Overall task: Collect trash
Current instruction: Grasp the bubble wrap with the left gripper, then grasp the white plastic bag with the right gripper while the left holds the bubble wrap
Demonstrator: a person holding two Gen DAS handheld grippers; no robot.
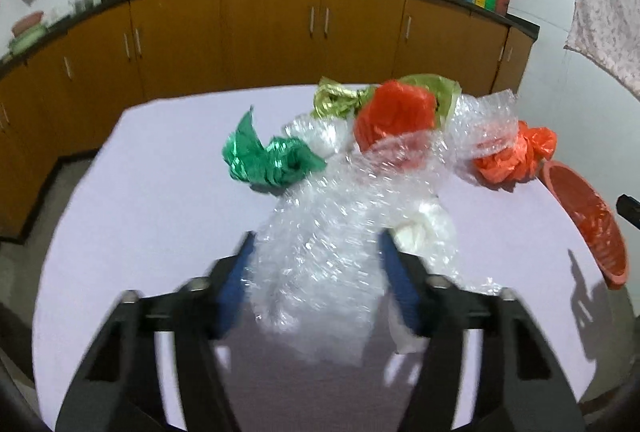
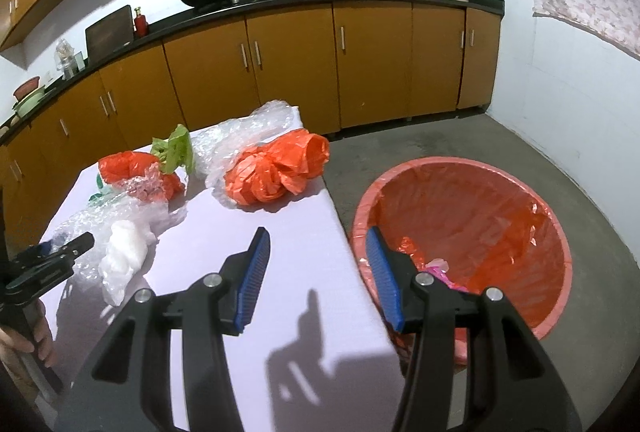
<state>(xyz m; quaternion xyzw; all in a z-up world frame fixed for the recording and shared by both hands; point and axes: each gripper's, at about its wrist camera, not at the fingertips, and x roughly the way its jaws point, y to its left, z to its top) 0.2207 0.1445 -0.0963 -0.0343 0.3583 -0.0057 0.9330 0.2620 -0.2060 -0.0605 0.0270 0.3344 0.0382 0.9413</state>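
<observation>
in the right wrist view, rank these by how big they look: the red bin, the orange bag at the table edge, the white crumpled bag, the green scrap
1. red bin, by far the largest.
2. orange bag.
3. white crumpled bag, though it lies nearer the camera, so its true rank against the orange bag is unsure.
4. green scrap, smallest, partly hidden and farther off.

Lilac table [image 2: 304, 232] under crumpled plastic [image 2: 276, 168].

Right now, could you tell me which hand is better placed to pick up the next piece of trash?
Left: its tool already straddles the bubble wrap, while the right tool hangs empty over the table edge.
</observation>
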